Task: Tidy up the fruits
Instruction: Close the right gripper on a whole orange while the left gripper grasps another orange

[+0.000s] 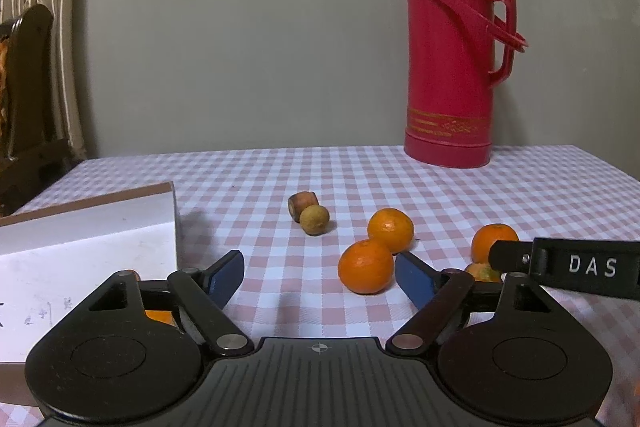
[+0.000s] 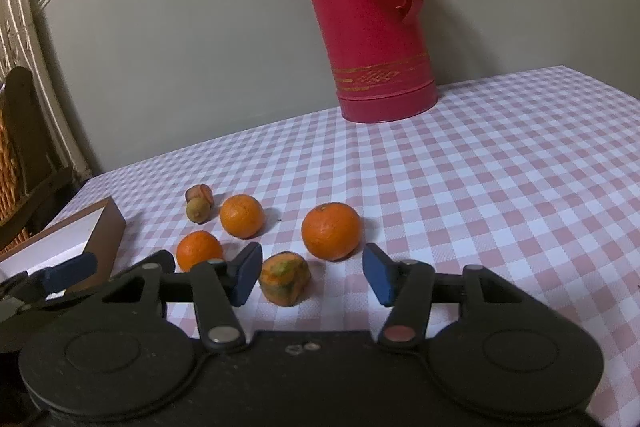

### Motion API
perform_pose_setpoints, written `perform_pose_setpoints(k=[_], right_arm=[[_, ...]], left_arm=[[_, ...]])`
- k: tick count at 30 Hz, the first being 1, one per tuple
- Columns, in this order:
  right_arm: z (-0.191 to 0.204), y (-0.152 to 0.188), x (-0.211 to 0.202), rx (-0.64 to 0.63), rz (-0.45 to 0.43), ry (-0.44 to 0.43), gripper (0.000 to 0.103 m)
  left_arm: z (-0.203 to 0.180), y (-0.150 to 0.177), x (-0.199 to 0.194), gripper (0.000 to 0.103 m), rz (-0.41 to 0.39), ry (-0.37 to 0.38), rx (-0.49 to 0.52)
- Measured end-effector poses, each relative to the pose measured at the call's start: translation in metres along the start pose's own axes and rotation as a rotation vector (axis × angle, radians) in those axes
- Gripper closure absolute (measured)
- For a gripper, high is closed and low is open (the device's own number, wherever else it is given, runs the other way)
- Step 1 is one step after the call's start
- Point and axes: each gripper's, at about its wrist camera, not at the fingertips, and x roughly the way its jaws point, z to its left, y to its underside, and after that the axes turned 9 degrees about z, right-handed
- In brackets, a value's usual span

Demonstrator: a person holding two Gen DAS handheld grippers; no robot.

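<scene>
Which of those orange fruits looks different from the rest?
The misshapen fruit lying between the open right gripper fingers: it is lumpy with green patches, while the three round oranges are smooth and evenly orange.

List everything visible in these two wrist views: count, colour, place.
oranges: three, orange, loose on the cloth in front of both grippers.
misshapen fruit: one, orange with green patches, nearest the right gripper's fingers.
small round fruit: one, olive-brown, behind the oranges, touching the cork.
cork stopper: one, brown, lying on its side.
thermos: one, red with gold band, standing upright at the back by the wall.
box: one, white with brown edge, on the left; something orange shows in it.
tablecloth: one, pink and white check.
chair: one, dark wood, far left.
left gripper: black, blue fingers, open, empty.
right gripper: black, blue fingers, open, empty.
</scene>
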Motion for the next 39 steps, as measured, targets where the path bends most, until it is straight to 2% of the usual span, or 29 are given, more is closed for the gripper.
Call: perform_pose_setpoints(k=[13,18,24,27,29,34,39], right_arm=[[-0.002,-0.021,0.021,-0.007,-0.003,0.042,0.055],[-0.006,-0.025,0.030,-0.001,0.019,0.056,0.056],[-0.009,-0.030,0.040,-0.001,0.039,0.051,0.057],[-0.006,-0.031,0.045,-0.009,0.058,0.037,0.059],[-0.004,-0.030,0.050,-0.011,0.077,0.032,0.061],[-0.003,-0.029,0.053,-0.007,0.090,0.029,0.069],[-0.003,-0.029,0.053,-0.008,0.089,0.023,0.071]], left_arm=[[-0.001,-0.009,0.022,0.023,0.037,0.029,-0.043],[-0.007,-0.013,0.031,0.033,0.067,0.047,-0.040],[-0.009,-0.015,0.035,0.034,0.084,0.048,-0.038],[-0.010,-0.015,0.037,0.043,0.101,0.054,-0.032],[-0.011,-0.015,0.038,0.045,0.108,0.062,-0.023],[-0.019,-0.015,0.039,0.064,0.123,0.099,0.004],[-0.020,-0.014,0.037,0.065,0.124,0.102,0.007]])
